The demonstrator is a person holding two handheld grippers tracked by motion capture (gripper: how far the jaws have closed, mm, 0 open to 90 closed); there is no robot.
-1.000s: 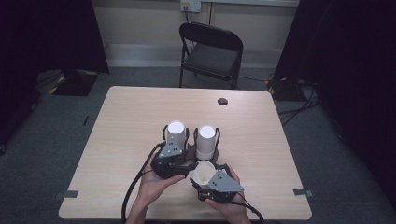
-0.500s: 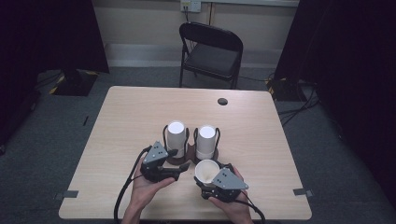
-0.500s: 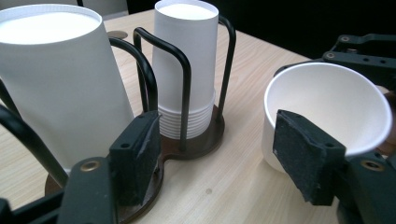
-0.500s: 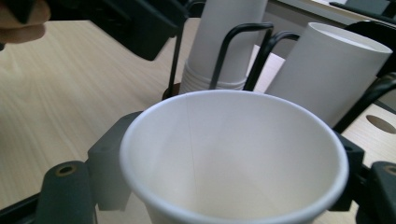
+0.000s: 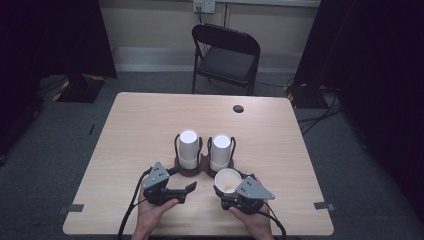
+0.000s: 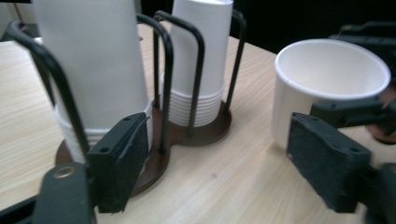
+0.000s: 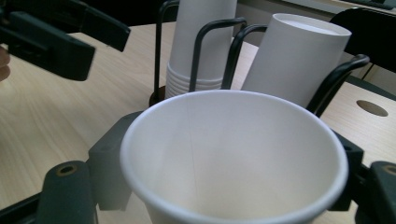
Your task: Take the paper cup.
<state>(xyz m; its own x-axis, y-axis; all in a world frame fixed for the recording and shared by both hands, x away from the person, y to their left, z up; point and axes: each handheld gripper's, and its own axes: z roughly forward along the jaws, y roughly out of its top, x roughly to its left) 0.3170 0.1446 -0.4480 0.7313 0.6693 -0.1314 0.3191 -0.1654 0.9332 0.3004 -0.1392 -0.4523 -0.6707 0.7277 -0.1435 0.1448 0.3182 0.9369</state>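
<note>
The right gripper is clamping a single white paper cup, its two jaws pressing the cup's sides just below the rim; in the right gripper view the cup is sitting upright, mouth up and empty, between the black pads. It is standing at the near edge of the table, right of centre, just in front of the cup holder.

The left gripper is holding nothing: its jaws are standing wide apart, and in the left gripper view the wood is showing bare between them. A second ago this gripper was pressed close against the holder and the cup; now it is drawing back to the near left, coming apart from both. The cup has also come nearer and slightly right, away from the stacks.

Further out, the holder is carrying two stacks of upturned cups inside black wire loops: the left stack and the right stack, both standing full. Beyond them, a small dark hole is marking the far right of the table, and a black folding chair is standing behind it.

This probably means one cup is now separated from a stack, the left gripper's steadying is done, and the right is free to carry the cup off.
</note>
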